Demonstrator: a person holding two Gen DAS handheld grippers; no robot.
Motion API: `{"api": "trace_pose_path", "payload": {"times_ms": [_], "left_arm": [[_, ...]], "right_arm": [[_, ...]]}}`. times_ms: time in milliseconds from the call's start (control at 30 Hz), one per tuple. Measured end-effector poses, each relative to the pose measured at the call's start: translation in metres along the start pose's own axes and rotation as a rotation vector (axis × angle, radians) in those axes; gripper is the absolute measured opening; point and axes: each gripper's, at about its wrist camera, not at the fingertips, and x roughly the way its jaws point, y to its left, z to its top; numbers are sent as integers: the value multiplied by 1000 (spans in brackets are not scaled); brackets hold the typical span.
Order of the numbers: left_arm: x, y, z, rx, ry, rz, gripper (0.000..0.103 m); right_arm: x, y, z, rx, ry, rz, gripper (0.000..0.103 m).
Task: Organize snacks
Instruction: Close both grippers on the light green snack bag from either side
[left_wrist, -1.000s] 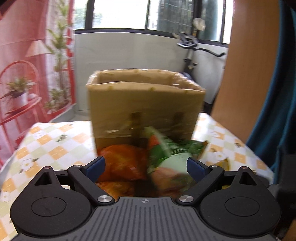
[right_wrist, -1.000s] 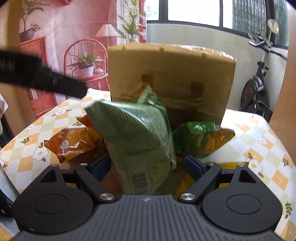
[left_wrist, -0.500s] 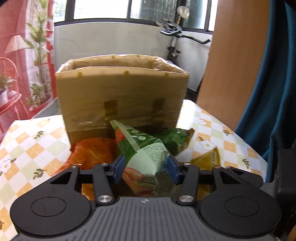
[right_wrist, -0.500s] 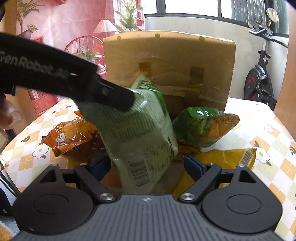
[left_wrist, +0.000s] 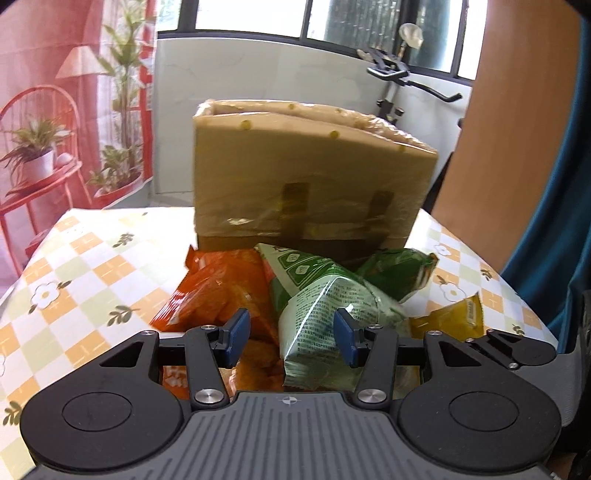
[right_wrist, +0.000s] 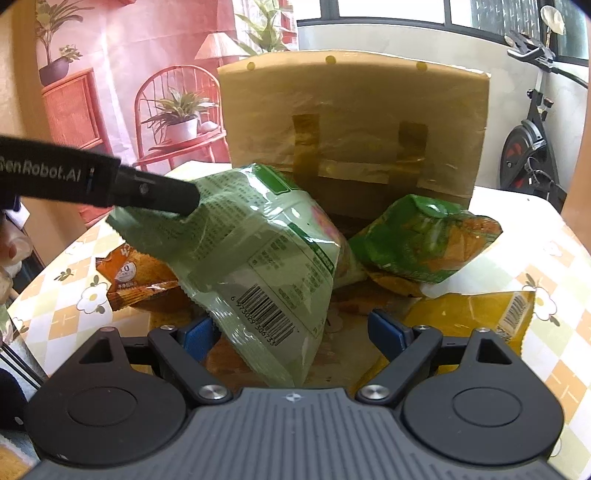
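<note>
Pale-green snack bag (left_wrist: 325, 314) is pinched by the left tongs (left_wrist: 291, 336) amid the pile before the cardboard box (left_wrist: 306, 184), mid-desk; right tongs (right_wrist: 291, 332) are spread wide, empty. Lifting into the box is likely next.

Daylight came from the tall glass windows (left_wrist: 332, 22) far beyond the tongs, overexposed to white. The shiny pale green plastic snack bag (right_wrist: 258, 251) showed small glare spots. The taped brown cardboard box (left_wrist: 306, 177) looked slightly blurred. Edges curved and darkened.
</note>
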Motion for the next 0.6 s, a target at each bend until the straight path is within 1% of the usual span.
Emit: {"api": "trace_pose_path", "payload": {"times_ms": [300,500,600], "left_arm": [[5,19,-8,-37,23,36,53],[11,32,-8,-64,37,23,53],[12,33,-14,-67,39,12,53]], "right_arm": [[8,10,3,-29,31,31,86],[5,19,8,-66,43,52,86],[-1,18,10,-38,28,80,86]]}}
